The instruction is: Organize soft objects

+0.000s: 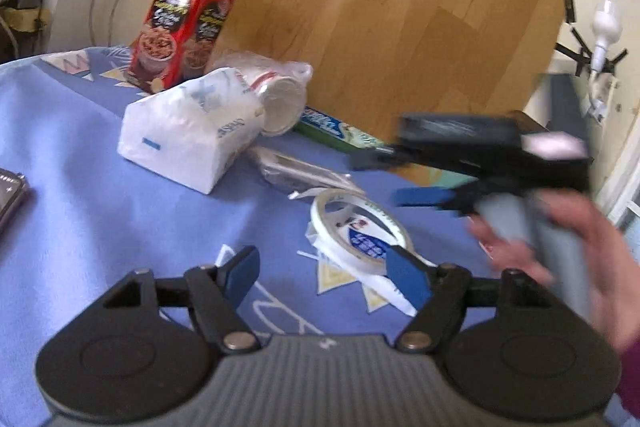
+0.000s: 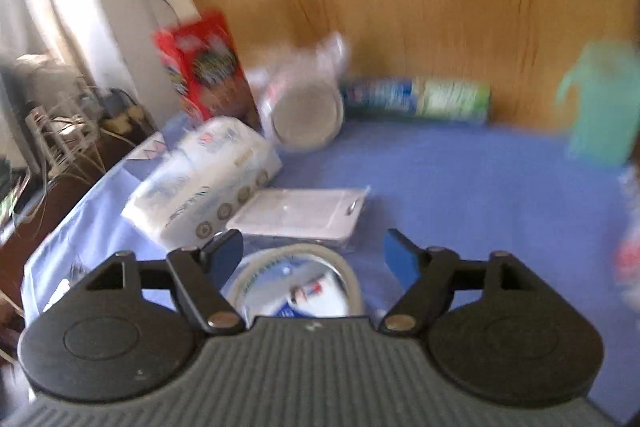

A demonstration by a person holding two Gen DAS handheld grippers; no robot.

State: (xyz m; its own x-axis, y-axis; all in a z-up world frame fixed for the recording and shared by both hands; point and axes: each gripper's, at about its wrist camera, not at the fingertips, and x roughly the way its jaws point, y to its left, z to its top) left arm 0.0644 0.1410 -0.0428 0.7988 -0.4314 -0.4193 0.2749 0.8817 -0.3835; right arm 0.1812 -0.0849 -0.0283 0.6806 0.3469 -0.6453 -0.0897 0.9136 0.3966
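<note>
Seemingly cups (image 1: 276,95) inside plastic bag (image 1: 298,71).

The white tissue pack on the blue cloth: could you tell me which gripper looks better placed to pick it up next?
Probably the right. The right gripper is open, with the tissue pack just ahead to its left. The left gripper, also open, has the pack further off, beyond the tape roll.

Ahead of my left gripper (image 1: 326,277) the blue cloth (image 1: 80,147) lies bare from 9 to 11 o'clock. A tissue pack (image 1: 188,135) blocks 11 o'clock, a tape roll (image 1: 360,231) sits at 1 o'clock, and my right gripper (image 1: 376,179) crosses at 2 o'clock. A wooden board (image 1: 380,27) closes off 12 o'clock behind them.
</note>
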